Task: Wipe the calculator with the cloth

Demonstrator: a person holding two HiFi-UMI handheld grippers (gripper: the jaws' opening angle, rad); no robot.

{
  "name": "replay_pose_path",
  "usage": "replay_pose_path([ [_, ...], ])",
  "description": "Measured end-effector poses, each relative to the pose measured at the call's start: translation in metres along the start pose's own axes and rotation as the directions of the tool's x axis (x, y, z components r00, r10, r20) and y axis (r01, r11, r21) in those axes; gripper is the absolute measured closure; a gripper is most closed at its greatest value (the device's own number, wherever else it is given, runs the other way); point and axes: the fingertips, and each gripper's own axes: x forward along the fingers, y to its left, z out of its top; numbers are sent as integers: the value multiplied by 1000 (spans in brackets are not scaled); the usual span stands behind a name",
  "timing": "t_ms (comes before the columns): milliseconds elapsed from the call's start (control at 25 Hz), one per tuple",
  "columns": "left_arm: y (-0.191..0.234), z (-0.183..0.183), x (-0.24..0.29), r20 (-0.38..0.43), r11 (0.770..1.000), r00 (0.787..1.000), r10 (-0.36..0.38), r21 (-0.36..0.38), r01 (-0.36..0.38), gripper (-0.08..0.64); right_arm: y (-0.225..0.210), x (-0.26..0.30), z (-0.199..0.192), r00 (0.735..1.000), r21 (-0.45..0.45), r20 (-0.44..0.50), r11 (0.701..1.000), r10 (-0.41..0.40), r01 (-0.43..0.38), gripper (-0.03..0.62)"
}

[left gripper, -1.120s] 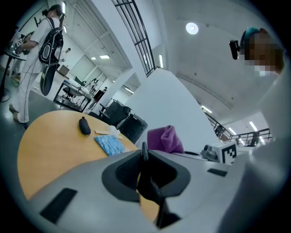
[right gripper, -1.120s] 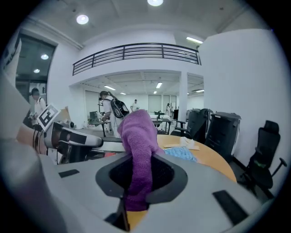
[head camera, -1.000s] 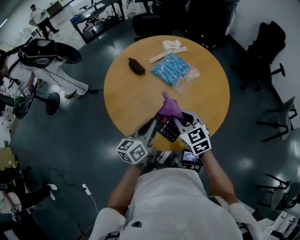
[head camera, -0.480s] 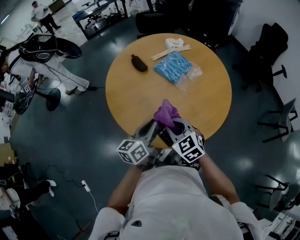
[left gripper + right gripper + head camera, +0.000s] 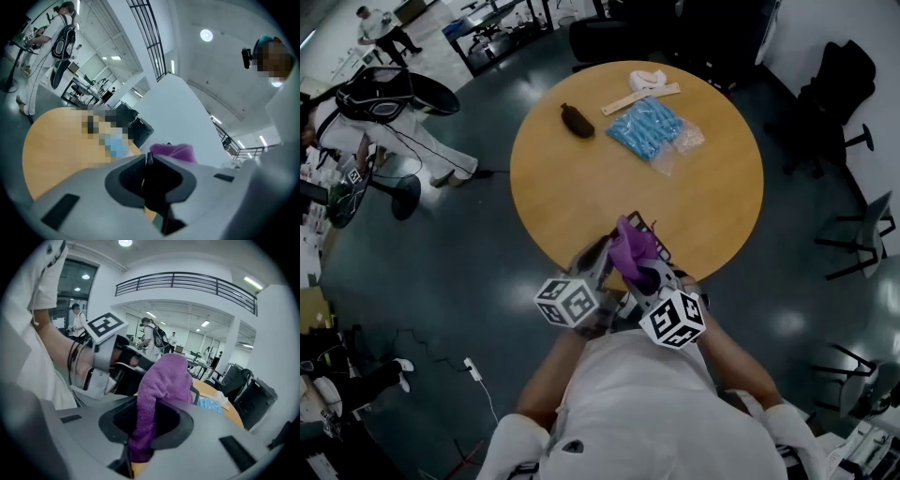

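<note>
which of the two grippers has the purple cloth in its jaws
The right gripper: the purple cloth is pinched between its jaws and bunches out ahead. The left gripper clamps a thin dark slab instead, the calculator.

White short-sleeved shirt, dark wrist bands

Right tool clamped on the purple cloth, desk just behind.

The cloth is pinched low between the jaws, and from there it climbs up and flops over to the right in a thick fold. To the left, a bare forearm with a dark strap comes in, and a marker cube sits above it. A blue packet lies on the wooden desk past the fold. Black chairs stand at the right, a person with a backpack stands far back, and a railing runs overhead.
</note>
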Motion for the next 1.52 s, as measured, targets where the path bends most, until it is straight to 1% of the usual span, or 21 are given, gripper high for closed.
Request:
replay_pose_path([
  [200, 2, 7, -3, 22, 1000, 1000, -5, 18, 4, 511, 43, -14, -2, 992, -27, 9, 992, 124, -124, 522],
  [280, 4, 11, -5, 34, 1000, 999, -9, 26, 8, 511, 47, -28, 1, 988, 0, 43, 989, 148, -148, 522],
  [320, 4, 14, -7, 37, 999, 999, -11, 37, 10, 511, 42, -38, 4, 987, 37, 72, 989, 142, -145, 522],
  [360, 3, 16, -8, 37, 999, 999, -13, 52, 11, 511, 29, -49, 9, 988, 87, 108, 989, 112, -122, 522],
  [400, 3, 19, -10, 37, 998, 999, -14, 67, 12, 511, 9, -60, 13, 988, 144, 144, 987, 55, -76, 522],
  [440, 2, 22, -11, 39, 997, 999, -15, 80, 12, 511, -17, -71, 16, 985, 201, 170, 979, -26, -9, 522],
  [480, 1, 25, -12, 43, 996, 999, -16, 89, 12, 511, -46, -80, 16, 978, 248, 175, 966, -117, 71, 522],
  [520, -1, 27, -14, 49, 995, 999, -17, 96, 13, 511, -74, -86, 11, 968, 275, 155, 949, -199, 151, 522],
  [560, -3, 28, -15, 56, 995, 998, -20, 100, 15, 511, -97, -87, 3, 957, 285, 120, 933, -263, 221, 522],
  [600, -5, 28, -17, 65, 995, 998, -25, 98, 19, 511, -114, -84, -5, 948, 288, 85, 919, -305, 270, 522],
  [640, -8, 28, -18, 74, 995, 997, -31, 94, 24, 511, -125, -78, -12, 944, 290, 59, 910, -325, 296, 522],
  [680, -11, 29, -19, 82, 996, 996, -37, 89, 30, 511, -130, -70, -16, 944, 292, 40, 907, -327, 302, 522],
  [760, -17, 28, -18, 94, 995, 994, -47, 88, 38, 511, -124, -49, -21, 955, 281, 13, 917, -297, 282, 522],
  [840, -20, 28, -18, 105, 996, 993, -49, 84, 41, 511, -104, -29, -21, 969, 249, -6, 938, -249, 242, 522],
  [1000, -13, 26, -22, 101, 996, 995, -15, 94, 6, 511, -61, -12, -17, 982, 178, -24, 966, -187, 188, 522],
  [1080, -7, 24, -24, 95, 996, 995, 1, 85, -9, 511, -42, -10, -15, 989, 170, -19, 974, -149, 150, 522],
  [1320, 1, 23, -24, 96, 997, 995, 21, 66, -27, 511, 17, -11, -5, 1000, 140, 12, 990, -13, 11, 522],
  [1440, 4, 27, -23, 108, 998, 994, 13, 60, -20, 511, 46, -17, -3, 996, 139, 32, 987, 81, -85, 522],
  [1520, 5, 30, -22, 120, 998, 993, 9, 67, -17, 511, 58, -25, -1, 991, 153, 63, 980, 121, -129, 522],
])
